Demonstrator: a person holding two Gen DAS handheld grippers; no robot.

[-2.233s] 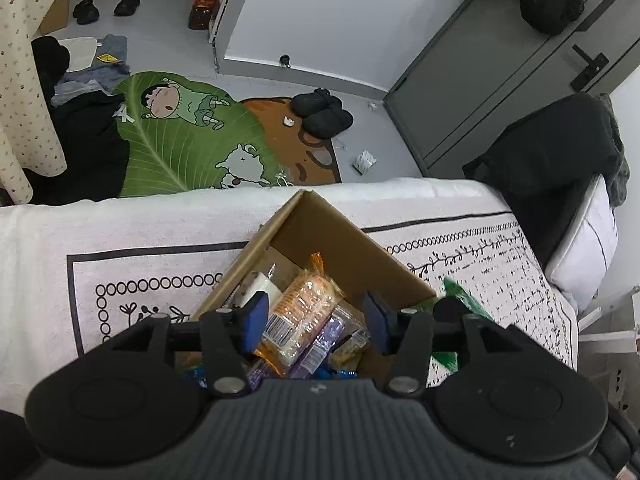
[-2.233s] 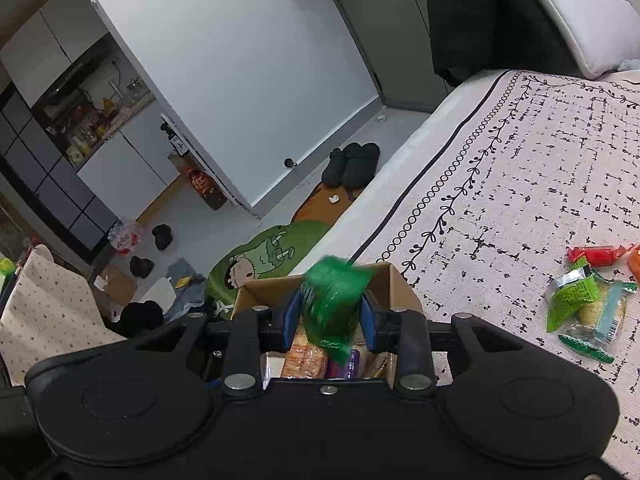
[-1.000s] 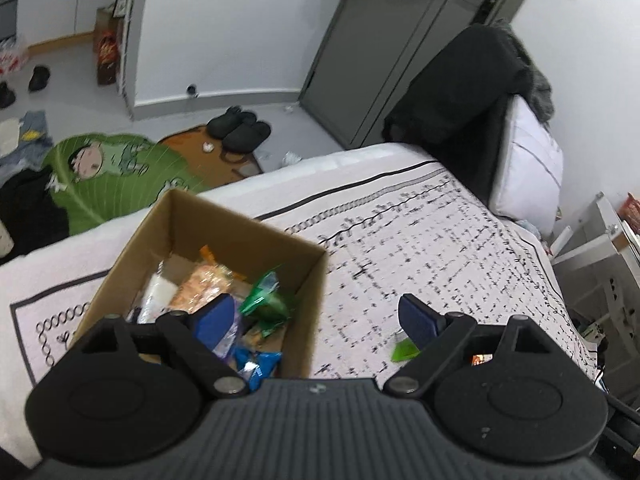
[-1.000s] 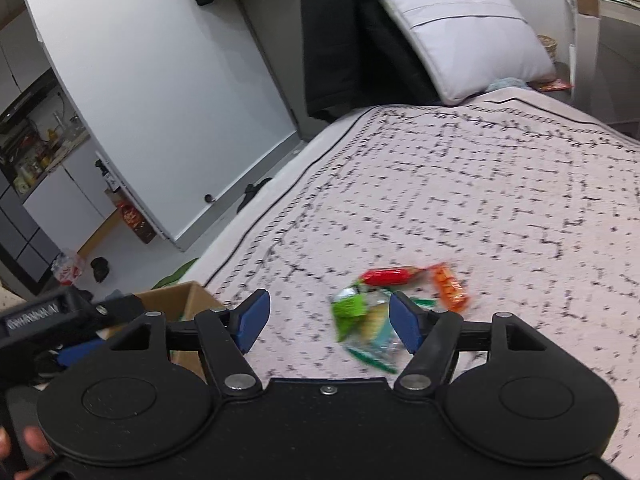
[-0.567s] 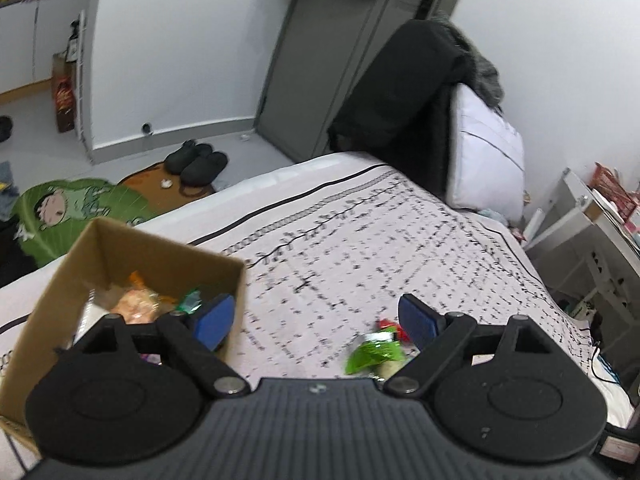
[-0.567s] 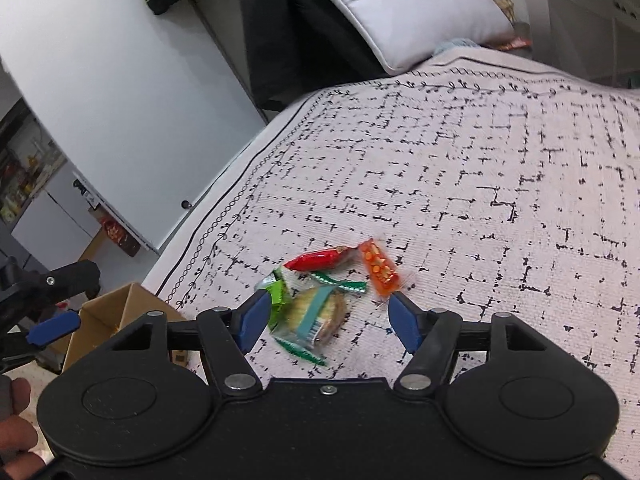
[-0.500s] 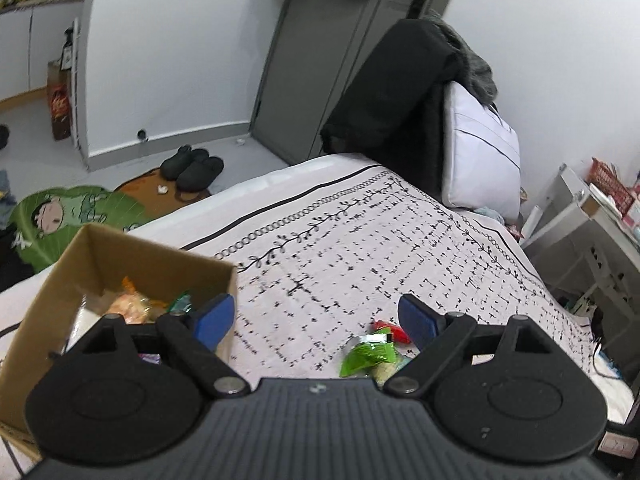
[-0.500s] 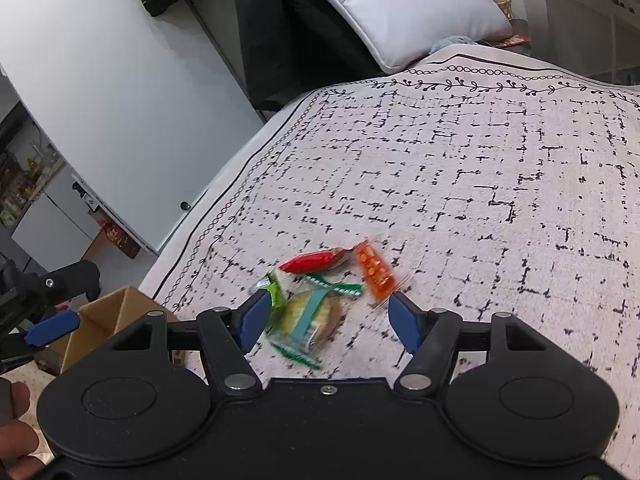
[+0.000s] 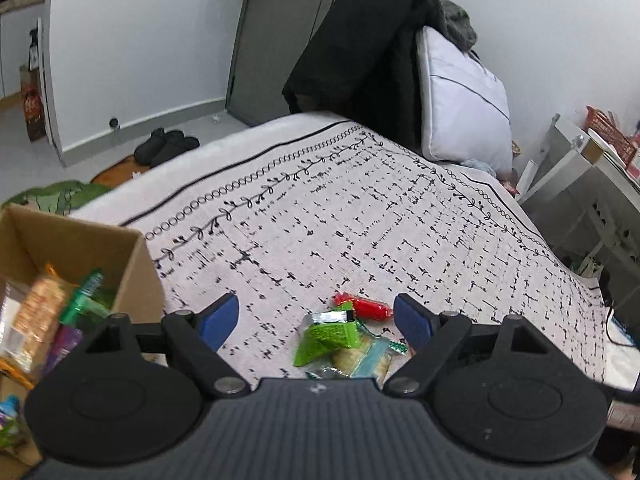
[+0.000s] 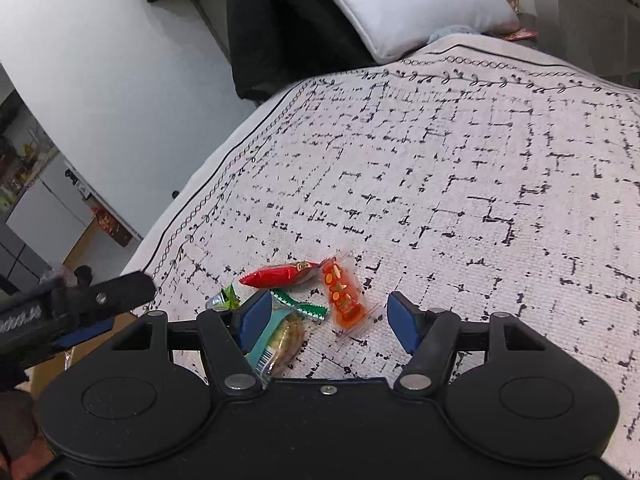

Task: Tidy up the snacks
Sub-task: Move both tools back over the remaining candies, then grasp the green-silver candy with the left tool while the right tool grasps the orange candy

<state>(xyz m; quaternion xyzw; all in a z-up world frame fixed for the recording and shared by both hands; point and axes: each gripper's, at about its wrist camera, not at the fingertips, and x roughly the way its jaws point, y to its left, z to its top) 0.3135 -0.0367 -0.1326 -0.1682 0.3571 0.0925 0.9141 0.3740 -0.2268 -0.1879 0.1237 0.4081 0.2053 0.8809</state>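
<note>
Two grippers hang over a bedspread (image 10: 480, 168) printed with black dashes and a vine border; the left gripper (image 9: 316, 318) has its jaws spread wide with nothing pressed between them, though they have just been closing a little; the right gripper (image 10: 326, 316) likewise stands released, its jaws also just narrowing, the pads touching no wrapper.

A small heap of loose snacks lies on the bedspread, toward the edge nearest the cardboard box (image 9: 80, 240), and five can be counted: one red wrapped candy (image 10: 280, 274); one orange packet (image 10: 344, 296), blurred, lying just beside the red one and between the right gripper's blue pads (image 10: 404, 320) without contact; one bright green packet (image 9: 328, 336); one clear-wrapped biscuit with a pale blue band (image 10: 280, 340), partly behind the right gripper's left finger; one thin green-and-white sachet (image 10: 304, 308) between the biscuit and the red candy.

One cardboard box stands open at the bedspread's left edge in the left wrist view; inside it several packets are heaped, among them one orange biscuit pack (image 9: 40, 312), one green wrapper (image 9: 86, 296) and one purple one (image 9: 64, 340); the full count inside cannot be told.

One white pillow (image 9: 460, 100) leans at the far end of the bed, beside one black garment (image 9: 360, 40).
</note>
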